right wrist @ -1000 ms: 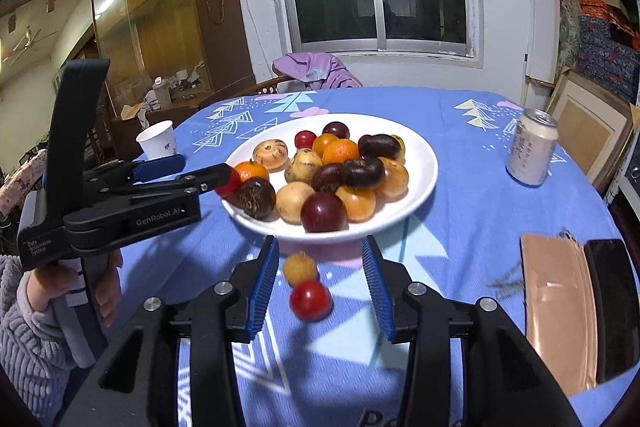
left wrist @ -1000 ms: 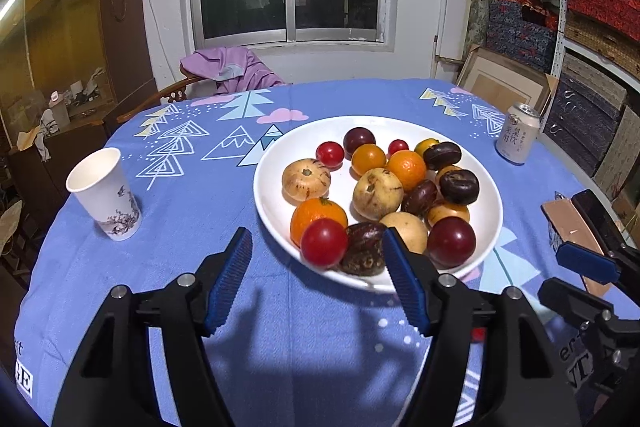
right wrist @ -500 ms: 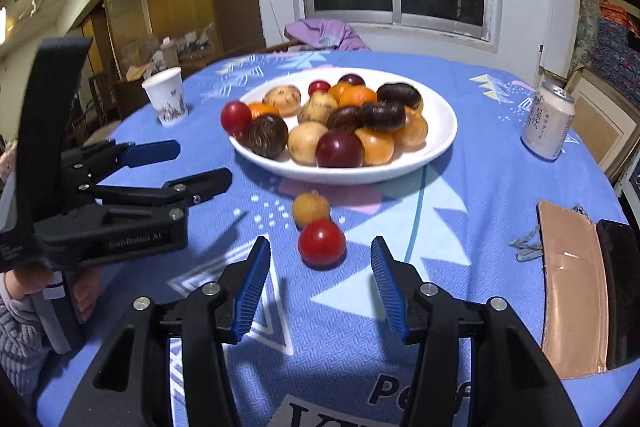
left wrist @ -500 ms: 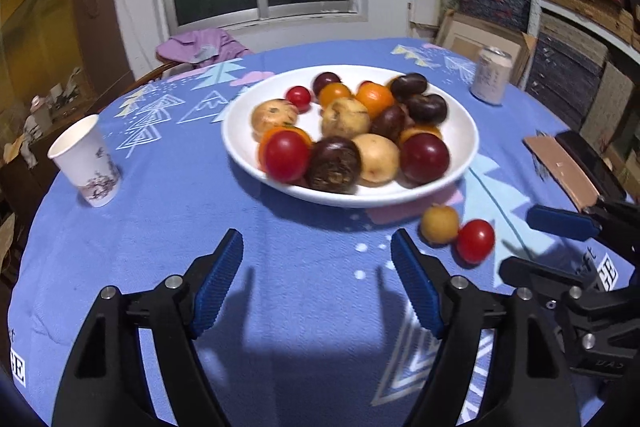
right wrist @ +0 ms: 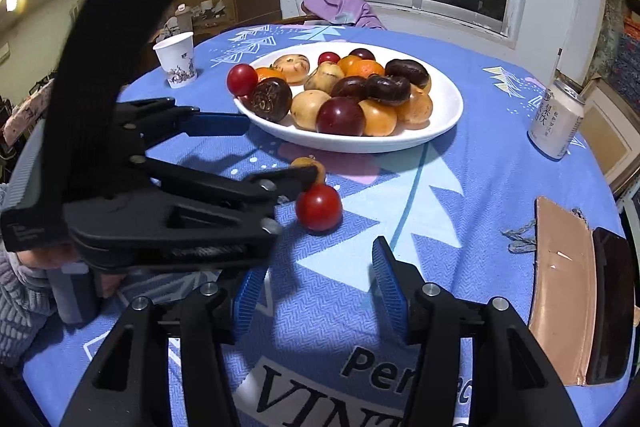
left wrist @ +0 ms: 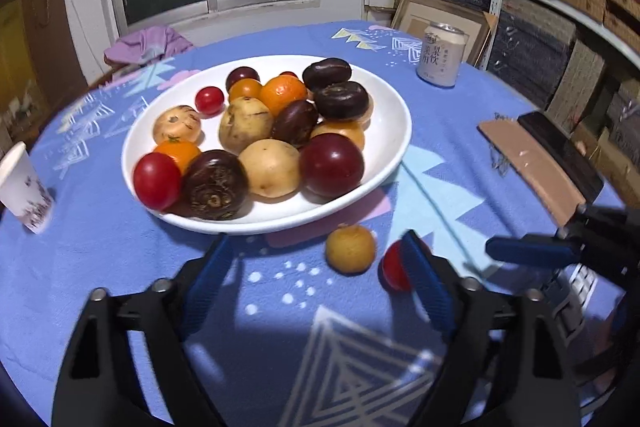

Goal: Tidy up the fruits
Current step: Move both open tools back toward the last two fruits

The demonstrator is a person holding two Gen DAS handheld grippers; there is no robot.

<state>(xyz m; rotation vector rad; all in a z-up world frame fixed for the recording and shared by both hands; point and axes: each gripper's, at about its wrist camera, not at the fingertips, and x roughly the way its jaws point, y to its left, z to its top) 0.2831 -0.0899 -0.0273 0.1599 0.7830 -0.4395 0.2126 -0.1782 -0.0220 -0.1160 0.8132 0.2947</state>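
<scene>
Left wrist view
Left claw (left wrist: 316, 279): we see our jaws wide and opening, nothing pressed between the pads.
Yellow fruit (left wrist: 350, 248): we find it loose on the surface (left wrist: 100, 239), between our two fingers, just in front of the plate, touching neither pad.
Red tomato (left wrist: 394, 269): it lies just beside the yellow fruit, half hidden behind our right-hand finger; we cannot tell whether they touch.
Plate (left wrist: 394, 131): white, heaped with orange, tan, dark brown and red fruit, beyond our fingertips.
Can (left wrist: 442, 54): upright past the plate, near the far edge.
Paper cup (left wrist: 22, 183): upright at the left edge, well apart from the plate.
Right claw (left wrist: 532, 251): we see only a blue pad coming in from the right.

Right wrist view
Right claw (right wrist: 320, 291): our jaws are partly apart and opening, only bare cloth between them.
Red tomato (right wrist: 319, 207): on the surface ahead of our fingertips, outside the gap.
Yellow fruit (right wrist: 310, 165): mostly hidden behind a black finger of the left claw (right wrist: 276, 147), which reaches in from the left.
Hand (right wrist: 36, 259): we see it gripping the left claw's handle, in a fuzzy grey sleeve.
Plate (right wrist: 444, 107): beyond both loose fruits.
Wallet (right wrist: 560, 291): flat near the right edge.
</scene>
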